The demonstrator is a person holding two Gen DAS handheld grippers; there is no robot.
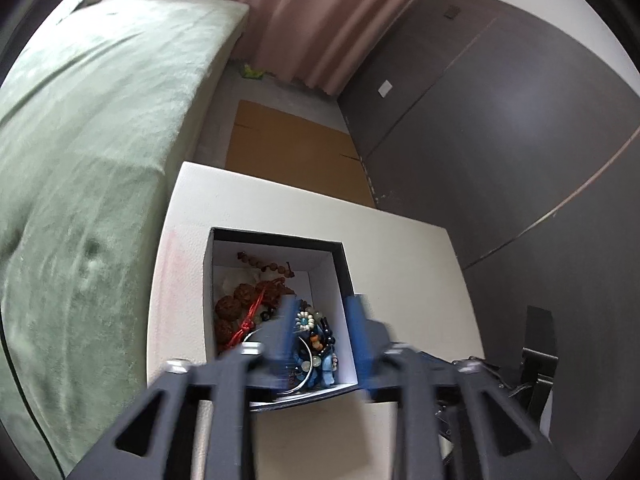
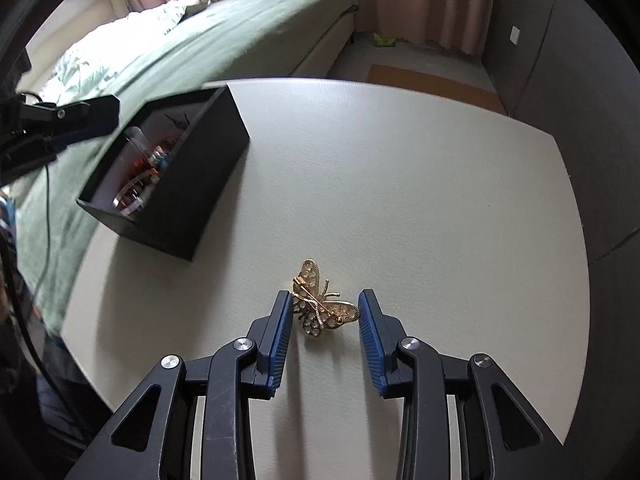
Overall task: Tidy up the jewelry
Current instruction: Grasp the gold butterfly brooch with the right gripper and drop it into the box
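Note:
A gold butterfly brooch [image 2: 320, 304] lies pin side up on the white table [image 2: 400, 180]. My right gripper [image 2: 325, 294] is down over it, its blue pads meeting the wing tips on both sides. Further left stands a black box [image 2: 192, 184] with a white lining. In the left wrist view, my left gripper [image 1: 323, 304] hovers above that box [image 1: 276, 238], its fingers apart and nothing pinched between them. Below it in the box lie a blue beaded piece [image 1: 316, 332], brown seed beads [image 1: 240, 304] on red cord and a silver bangle [image 1: 308, 376].
A bed with a green cover [image 2: 224, 40] runs along the table's left side. Dark cabinet doors [image 1: 500, 120] stand to the right. A brown mat [image 1: 292, 148] lies on the floor beyond the table, below pink curtains [image 1: 320, 20].

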